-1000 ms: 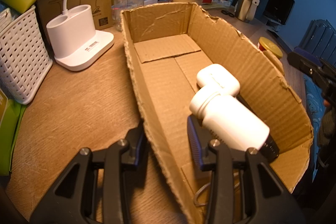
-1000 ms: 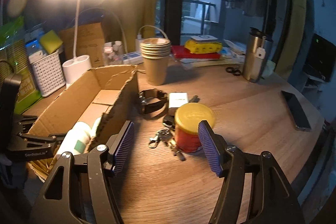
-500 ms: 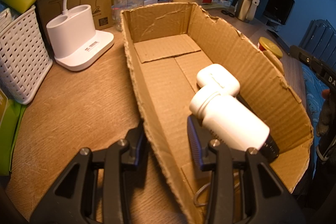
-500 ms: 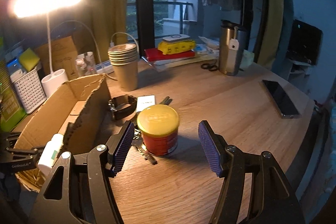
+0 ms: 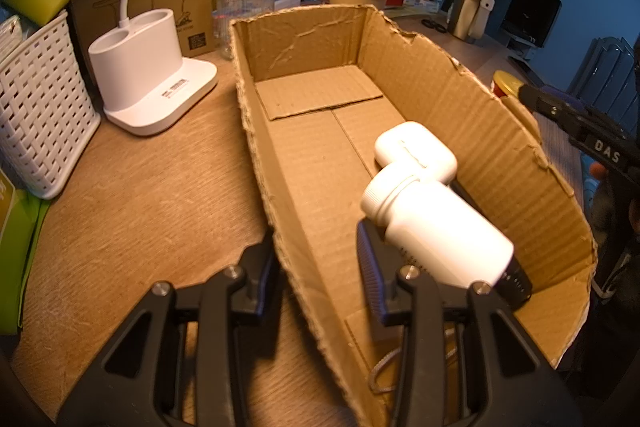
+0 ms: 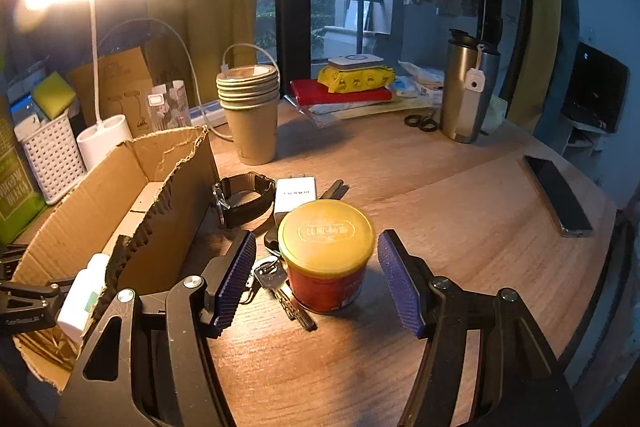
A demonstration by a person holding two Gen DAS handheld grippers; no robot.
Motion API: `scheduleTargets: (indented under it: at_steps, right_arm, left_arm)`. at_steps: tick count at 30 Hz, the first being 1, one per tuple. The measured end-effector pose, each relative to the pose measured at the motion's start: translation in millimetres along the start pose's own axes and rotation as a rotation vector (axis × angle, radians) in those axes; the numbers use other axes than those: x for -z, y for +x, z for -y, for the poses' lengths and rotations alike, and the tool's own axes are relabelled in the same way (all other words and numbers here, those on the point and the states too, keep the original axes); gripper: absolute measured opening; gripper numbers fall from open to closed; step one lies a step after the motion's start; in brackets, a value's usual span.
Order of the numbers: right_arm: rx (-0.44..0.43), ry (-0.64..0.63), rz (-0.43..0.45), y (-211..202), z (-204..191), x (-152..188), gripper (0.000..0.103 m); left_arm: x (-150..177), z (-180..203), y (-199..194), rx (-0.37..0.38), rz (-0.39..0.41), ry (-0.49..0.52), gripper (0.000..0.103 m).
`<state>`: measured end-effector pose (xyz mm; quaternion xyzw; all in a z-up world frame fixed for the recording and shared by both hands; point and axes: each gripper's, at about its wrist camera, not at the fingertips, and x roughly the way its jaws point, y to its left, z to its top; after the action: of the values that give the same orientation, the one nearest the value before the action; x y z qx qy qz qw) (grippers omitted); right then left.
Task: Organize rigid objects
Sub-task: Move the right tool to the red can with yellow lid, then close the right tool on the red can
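Observation:
An open cardboard box [image 5: 312,39] lies on the wooden desk. Inside it are a white bottle [image 5: 436,239] on its side and a white case [image 5: 416,151]. My left gripper [image 5: 318,267] straddles the box's near-left wall, one finger outside and one inside, shut on that wall. Just right of the box [image 6: 176,187] stands a red can with a yellow lid [image 6: 326,267]. My right gripper [image 6: 318,281] is open with the can between its blue pads, which stay clear of its sides. Keys [image 6: 276,283], a black watch [image 6: 244,199] and a white charger [image 6: 296,191] lie by the can.
A white lamp base [image 5: 140,75] and a white basket [image 5: 36,107] stand left of the box. Behind it is a stack of paper cups [image 6: 250,115]. A steel tumbler [image 6: 466,87], scissors [image 6: 420,121] and a phone [image 6: 558,193] sit on the right.
My right gripper has moved forward and slightly down, so the can now sits between its fingers and looks larger. The left gripper and the box have not moved.

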<state>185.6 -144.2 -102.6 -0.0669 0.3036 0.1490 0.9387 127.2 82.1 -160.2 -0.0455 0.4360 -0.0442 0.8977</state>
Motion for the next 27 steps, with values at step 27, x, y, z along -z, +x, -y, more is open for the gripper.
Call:
scheduleTargets:
  at_steps: [27]
  right_arm:
    - [0.016, 0.006, -0.083, 42, 11, -7, 0.067]
  left_arm:
    - [0, 0, 0, 0.000, 0.000, 0.000, 0.039]
